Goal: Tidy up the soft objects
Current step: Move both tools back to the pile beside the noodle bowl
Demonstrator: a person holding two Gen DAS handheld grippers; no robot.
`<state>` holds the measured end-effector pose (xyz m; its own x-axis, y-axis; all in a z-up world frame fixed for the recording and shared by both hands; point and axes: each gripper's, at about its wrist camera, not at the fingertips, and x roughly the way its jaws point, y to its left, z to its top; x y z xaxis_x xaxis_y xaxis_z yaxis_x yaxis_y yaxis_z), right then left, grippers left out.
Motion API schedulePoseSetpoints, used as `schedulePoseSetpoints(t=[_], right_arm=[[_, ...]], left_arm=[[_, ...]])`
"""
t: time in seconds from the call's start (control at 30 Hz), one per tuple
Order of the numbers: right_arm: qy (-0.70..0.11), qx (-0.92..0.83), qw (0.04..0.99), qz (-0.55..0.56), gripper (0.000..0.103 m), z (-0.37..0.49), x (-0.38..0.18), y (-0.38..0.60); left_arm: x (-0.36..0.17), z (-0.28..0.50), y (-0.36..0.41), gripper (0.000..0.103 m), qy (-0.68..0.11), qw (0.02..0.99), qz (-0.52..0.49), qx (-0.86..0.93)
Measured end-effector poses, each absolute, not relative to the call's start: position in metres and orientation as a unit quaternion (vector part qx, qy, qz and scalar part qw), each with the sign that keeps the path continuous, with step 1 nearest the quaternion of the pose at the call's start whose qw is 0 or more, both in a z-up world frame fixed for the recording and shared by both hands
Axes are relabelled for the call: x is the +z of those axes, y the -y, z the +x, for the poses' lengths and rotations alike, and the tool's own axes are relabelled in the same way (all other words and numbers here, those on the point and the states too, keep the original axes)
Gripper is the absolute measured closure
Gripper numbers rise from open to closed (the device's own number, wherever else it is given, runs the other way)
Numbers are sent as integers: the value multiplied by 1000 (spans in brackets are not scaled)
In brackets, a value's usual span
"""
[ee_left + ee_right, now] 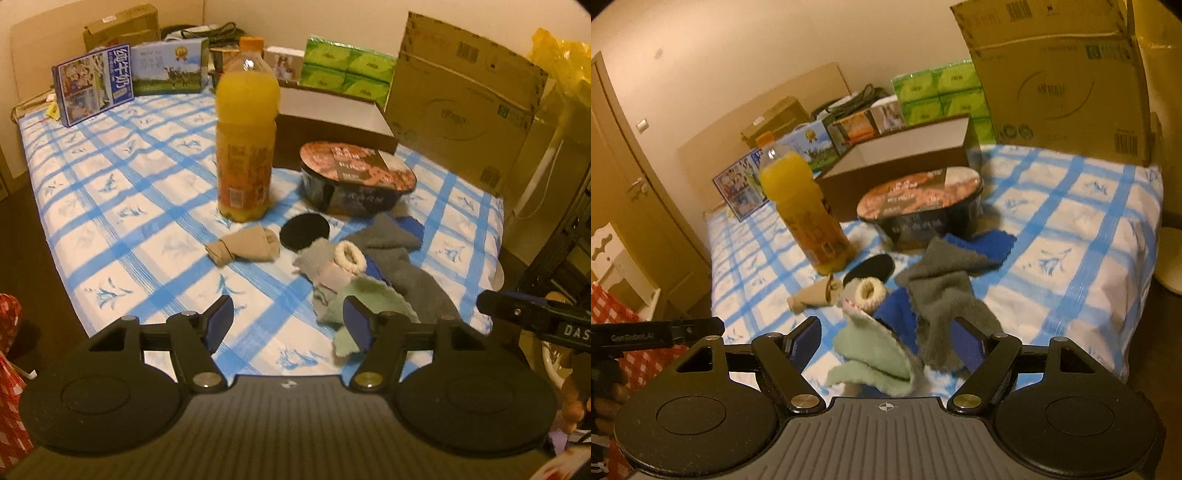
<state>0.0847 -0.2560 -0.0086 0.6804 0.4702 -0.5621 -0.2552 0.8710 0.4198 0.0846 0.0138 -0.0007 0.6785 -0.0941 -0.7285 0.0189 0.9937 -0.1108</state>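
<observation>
A heap of soft things lies on the blue-checked tablecloth [147, 206]: a long grey sock [410, 269], a pale green fleece piece [373, 299], a cream ring cuff [349, 256], blue cloth [982, 242] and a rolled beige sock [243, 245]. A black round pad [304, 230] lies beside them. My left gripper [288, 325] is open, its right finger just in front of the green piece. My right gripper [890, 349] is open with its jaws either side of the green fleece [875, 358] and grey sock [942, 295].
An orange juice bottle [245, 136] and an instant noodle bowl [356, 177] stand just behind the heap. An open brown box [332, 114], a large cardboard carton [465, 99], green tissue packs [345, 68] and milk cartons [92, 85] line the back.
</observation>
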Motion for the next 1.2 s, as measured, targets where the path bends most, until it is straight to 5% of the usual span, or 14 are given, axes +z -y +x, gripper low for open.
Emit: schedulePoseSetpoints(t=[1.2], right_arm=[[-422,170,888,70,31,210,-96,245]], left_arm=[[-78,190,-40,40,-439,898,0,-11]])
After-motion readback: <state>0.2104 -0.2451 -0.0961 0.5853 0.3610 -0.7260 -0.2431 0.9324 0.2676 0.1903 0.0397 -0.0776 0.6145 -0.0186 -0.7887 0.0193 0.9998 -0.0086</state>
